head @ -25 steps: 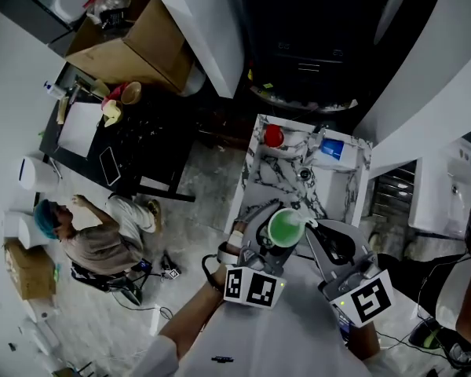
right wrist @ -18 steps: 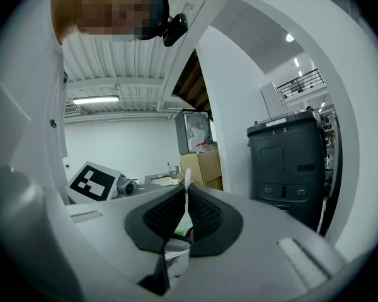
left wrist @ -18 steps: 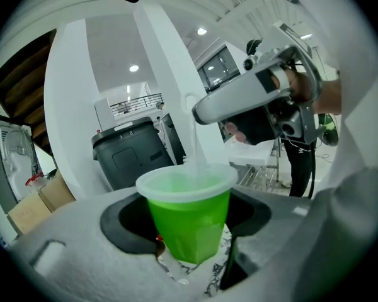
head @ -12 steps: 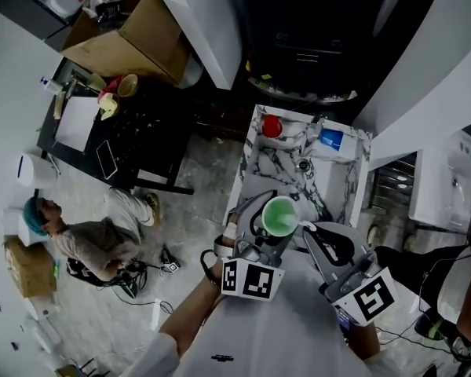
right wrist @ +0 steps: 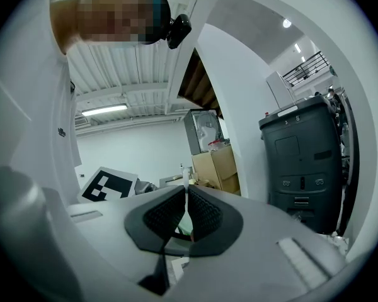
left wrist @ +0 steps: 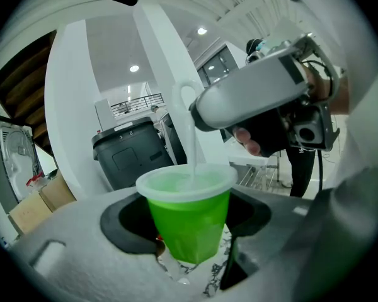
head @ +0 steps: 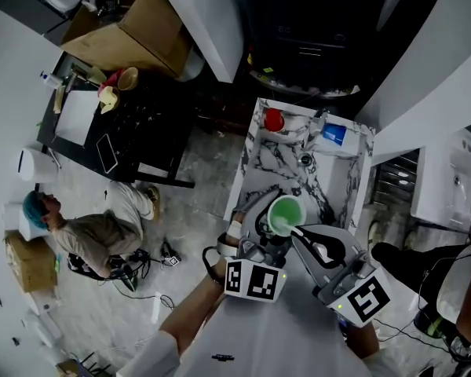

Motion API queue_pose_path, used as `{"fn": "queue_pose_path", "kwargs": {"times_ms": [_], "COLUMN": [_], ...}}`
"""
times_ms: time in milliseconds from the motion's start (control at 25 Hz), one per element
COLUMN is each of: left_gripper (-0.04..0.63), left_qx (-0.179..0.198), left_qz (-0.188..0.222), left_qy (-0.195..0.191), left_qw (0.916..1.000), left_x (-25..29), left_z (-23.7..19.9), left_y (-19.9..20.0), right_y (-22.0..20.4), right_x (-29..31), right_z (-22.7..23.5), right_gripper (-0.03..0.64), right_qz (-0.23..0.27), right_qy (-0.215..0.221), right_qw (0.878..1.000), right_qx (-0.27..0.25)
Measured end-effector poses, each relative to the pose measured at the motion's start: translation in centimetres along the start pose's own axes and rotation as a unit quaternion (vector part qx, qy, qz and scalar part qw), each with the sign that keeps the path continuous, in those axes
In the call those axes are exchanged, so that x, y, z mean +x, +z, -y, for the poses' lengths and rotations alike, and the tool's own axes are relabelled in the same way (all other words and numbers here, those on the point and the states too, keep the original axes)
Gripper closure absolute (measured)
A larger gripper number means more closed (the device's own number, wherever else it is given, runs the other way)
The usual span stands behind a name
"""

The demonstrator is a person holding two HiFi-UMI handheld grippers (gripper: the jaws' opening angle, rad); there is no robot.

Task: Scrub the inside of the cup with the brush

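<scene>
Fingers on the left gripper (left wrist: 190, 222) clamp the green cup (left wrist: 184, 197); right gripper (right wrist: 184, 214) pinches the white brush (left wrist: 190, 137) dipped inside. Mid-scrub I reckon; next, swirl round the walls.

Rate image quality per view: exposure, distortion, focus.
Head view: dim and bowed by the wide lens, but the green cup reads clearly. Left gripper view: fisheye with black corners, cup sharp, ceiling lights as bright spots. Right gripper view: same fisheye, thin brush handle sharp.
</scene>
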State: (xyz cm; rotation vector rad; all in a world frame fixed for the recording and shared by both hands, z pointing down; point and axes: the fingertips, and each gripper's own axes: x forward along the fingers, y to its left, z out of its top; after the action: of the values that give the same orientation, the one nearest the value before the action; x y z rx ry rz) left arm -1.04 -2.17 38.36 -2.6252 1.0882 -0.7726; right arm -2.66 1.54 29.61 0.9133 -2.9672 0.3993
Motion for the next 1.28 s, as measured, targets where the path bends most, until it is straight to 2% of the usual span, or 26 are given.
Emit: {"fn": "queue_pose_path", "kwargs": {"times_ms": [280, 800, 1280], "left_gripper": [0.29, 0.29, 0.29], "left_qx": [0.001, 0.007, 0.013], "left_qz": [-0.001, 0.005, 0.004], "left_qy": [0.0, 0.012, 0.0], "left_qw": [1.0, 0.9999, 0.9999], "left_x": [-0.7, -1.0, 0.3], "left_z": [0.7, 0.4, 1.2], "left_y": [-0.1, 0.5, 1.1], "right_y": [0.6, 0.5, -0.7], "right_x": [0.6, -2.1, -3.2], "right_z": [0.1, 2.7, 0.6], "right_gripper": [0.595, 0.595, 0.596], "right_qz": [0.017, 0.016, 0.005], "right_qy": [0.002, -0.047, -0.009], "right_qw": [1.0, 0.998, 1.0], "right_qx": [-0.004, -0.024, 0.0]}}
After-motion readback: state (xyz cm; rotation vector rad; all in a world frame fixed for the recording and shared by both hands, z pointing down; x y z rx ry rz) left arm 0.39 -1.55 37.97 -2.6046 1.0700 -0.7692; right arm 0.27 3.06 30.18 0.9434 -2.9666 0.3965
